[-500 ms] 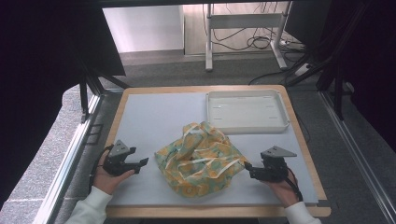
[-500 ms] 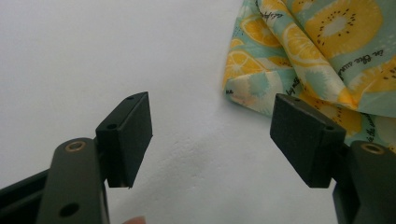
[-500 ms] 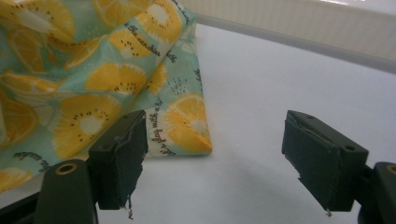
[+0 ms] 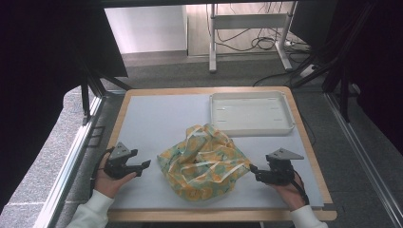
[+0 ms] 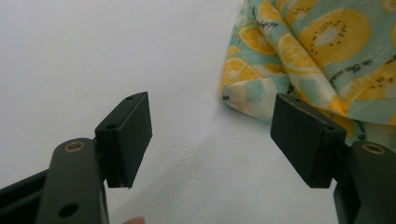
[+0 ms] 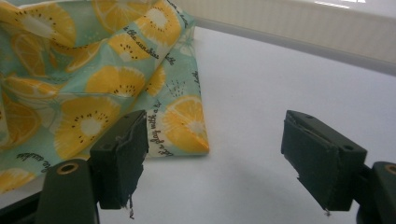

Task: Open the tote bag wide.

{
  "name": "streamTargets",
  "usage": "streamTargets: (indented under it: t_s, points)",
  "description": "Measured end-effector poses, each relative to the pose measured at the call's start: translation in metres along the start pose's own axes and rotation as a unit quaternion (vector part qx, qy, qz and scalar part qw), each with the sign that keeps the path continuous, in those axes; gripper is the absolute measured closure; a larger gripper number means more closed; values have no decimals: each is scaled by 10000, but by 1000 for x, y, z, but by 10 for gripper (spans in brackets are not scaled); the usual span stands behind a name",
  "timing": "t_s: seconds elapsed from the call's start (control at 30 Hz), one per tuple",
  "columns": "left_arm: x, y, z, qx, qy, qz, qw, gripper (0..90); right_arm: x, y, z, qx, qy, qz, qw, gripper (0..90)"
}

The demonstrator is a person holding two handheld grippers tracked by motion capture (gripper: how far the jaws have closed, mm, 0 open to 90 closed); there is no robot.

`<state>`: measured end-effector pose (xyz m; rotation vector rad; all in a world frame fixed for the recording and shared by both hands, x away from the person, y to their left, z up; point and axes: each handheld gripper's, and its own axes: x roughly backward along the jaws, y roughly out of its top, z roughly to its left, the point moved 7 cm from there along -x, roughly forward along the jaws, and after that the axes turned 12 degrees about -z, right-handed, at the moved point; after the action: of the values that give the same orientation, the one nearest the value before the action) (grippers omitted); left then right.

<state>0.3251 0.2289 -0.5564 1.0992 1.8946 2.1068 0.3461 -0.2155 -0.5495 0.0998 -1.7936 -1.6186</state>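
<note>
Little has shifted since the earlier frame: both tongs sit where they did. Left tongs [image 4: 145,165] and right tongs [image 4: 253,170] gape released, flanking the crumpled fruit-print cloth [image 4: 204,161] between them on the worktop [image 4: 152,118], apparently poised to pinch its corners.

— How do we hold our left tongs [image 4: 144,166] now?

— Our left hand [image 4: 110,181] grips them low over the surface [image 4: 157,118], and they point to the right in the high view. In the left gripper view the two black jaws stand wide apart, and nothing is between them.

— And our right tongs [image 4: 253,169]?

— Our right hand [image 4: 287,189] holds them on the opposite side, pointing to the left, toward the other hand. In the right gripper view these jaws are also spread wide, with only free space between them. Both forearms, in white sleeves, enter from the bottom edge.
</note>
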Motion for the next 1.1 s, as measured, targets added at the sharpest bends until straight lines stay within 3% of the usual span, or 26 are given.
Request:
streamTargets:
  t_s: [0.47,1.1]
  points:
    - [7,7,-4,99,-135,-148,9998,311,2,5,5,36,42,-34,10000,239]
    - [9,14,-14,68,-313,-241,9992,348,8,11,5,-12,116,-127,9999,275]
